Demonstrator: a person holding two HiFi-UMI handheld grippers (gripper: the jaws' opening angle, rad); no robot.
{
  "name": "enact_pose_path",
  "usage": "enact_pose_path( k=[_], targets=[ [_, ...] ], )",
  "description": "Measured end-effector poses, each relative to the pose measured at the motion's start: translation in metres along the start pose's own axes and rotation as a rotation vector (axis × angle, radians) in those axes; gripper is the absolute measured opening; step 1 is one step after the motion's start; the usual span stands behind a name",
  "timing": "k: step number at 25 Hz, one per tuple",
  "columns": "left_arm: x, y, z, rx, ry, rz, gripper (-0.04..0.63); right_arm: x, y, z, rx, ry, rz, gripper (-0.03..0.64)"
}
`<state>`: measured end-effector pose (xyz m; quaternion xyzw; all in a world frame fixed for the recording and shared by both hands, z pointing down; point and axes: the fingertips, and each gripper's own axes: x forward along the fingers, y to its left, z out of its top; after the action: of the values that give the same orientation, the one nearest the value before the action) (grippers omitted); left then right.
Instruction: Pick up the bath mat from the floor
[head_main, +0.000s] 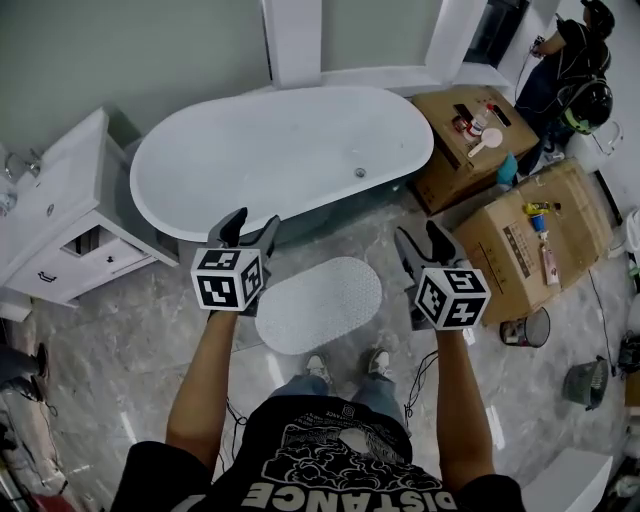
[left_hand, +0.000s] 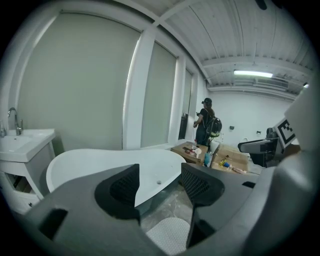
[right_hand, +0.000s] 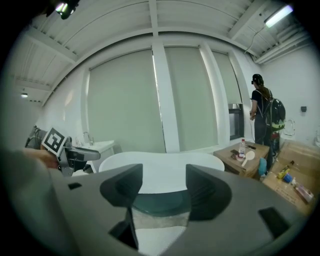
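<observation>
the pickup had not begun, as far as i could judge; this looked like the approach. the mat lay flat on the floor, just ahead of the person's shoes and close beside the tub. neither tool was anywhere near it. the left gripper and the right gripper were both held up well above the floor. from the head view, the left sat over the mat's left end and the right off past its right end. both pointed forward toward the tub rather than down. each had its jaws apart with nothing between them, only tub and floor showing through the gap.

the mat was a pale oval with its dotted face up. its long axis ran roughly along the tub's side. in the head view that line went from lower left to upper right, with the left end nearer the person and the right end closer to the tub.

i'd say the next move called for a stoop, with the grippers tipped downward and brought to the mat's rim. it lay thin and tight to the floor, so a jaw would have to slip under an edge. one of the narrow ends looked the easiest place to pinch and peel it up.
</observation>
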<state>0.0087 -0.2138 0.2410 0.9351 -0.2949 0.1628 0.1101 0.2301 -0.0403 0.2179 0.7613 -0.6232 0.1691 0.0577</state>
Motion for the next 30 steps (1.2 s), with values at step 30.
enact_pose_path(
  k=[30],
  targets=[
    [-0.009,0.032,-0.097,-0.221,0.138,0.448,0.29,0.15,-0.056,-0.077,-0.094,0.263,0.396,0.281]
  ],
)
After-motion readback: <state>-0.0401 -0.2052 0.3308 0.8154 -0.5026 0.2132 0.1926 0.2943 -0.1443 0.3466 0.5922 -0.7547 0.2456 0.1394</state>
